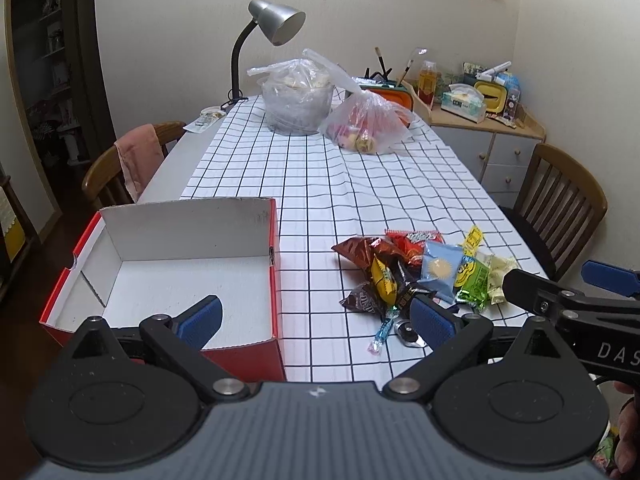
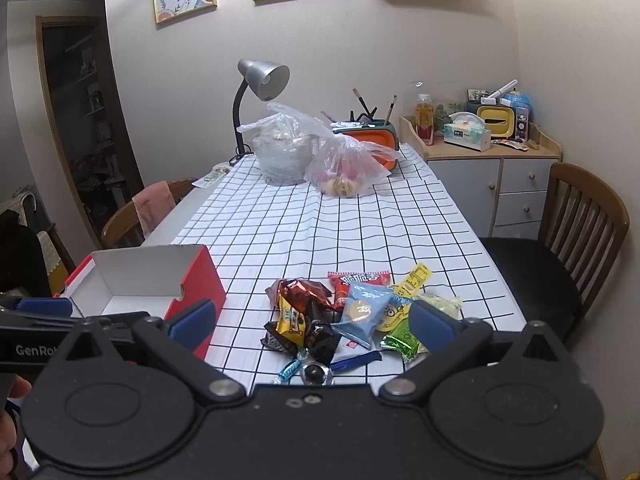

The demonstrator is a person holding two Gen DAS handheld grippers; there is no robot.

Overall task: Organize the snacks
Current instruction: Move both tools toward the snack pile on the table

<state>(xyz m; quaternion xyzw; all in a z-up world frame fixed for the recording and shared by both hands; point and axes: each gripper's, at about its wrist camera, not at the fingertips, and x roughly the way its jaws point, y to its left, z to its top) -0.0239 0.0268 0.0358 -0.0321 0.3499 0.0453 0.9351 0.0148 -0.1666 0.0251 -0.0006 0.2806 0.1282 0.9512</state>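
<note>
A pile of small snack packets (image 1: 416, 276) lies on the checked tablecloth, also in the right wrist view (image 2: 352, 316): a brown foil bag, a light blue cookie packet (image 2: 362, 310), green and yellow packets, wrapped candies. An open red box with a white inside (image 1: 180, 276) stands left of the pile and shows in the right wrist view (image 2: 160, 288). My left gripper (image 1: 316, 320) is open and empty, held above the box's right wall. My right gripper (image 2: 316, 320) is open and empty, just above the near side of the pile; it also shows at the left wrist view's right edge (image 1: 568, 292).
Two clear plastic bags with food (image 1: 332, 108) and a grey desk lamp (image 1: 272, 24) stand at the table's far end. Wooden chairs sit at the left (image 1: 120, 164) and right (image 2: 580, 220). A cabinet with clutter (image 2: 488, 176) fills the back right corner.
</note>
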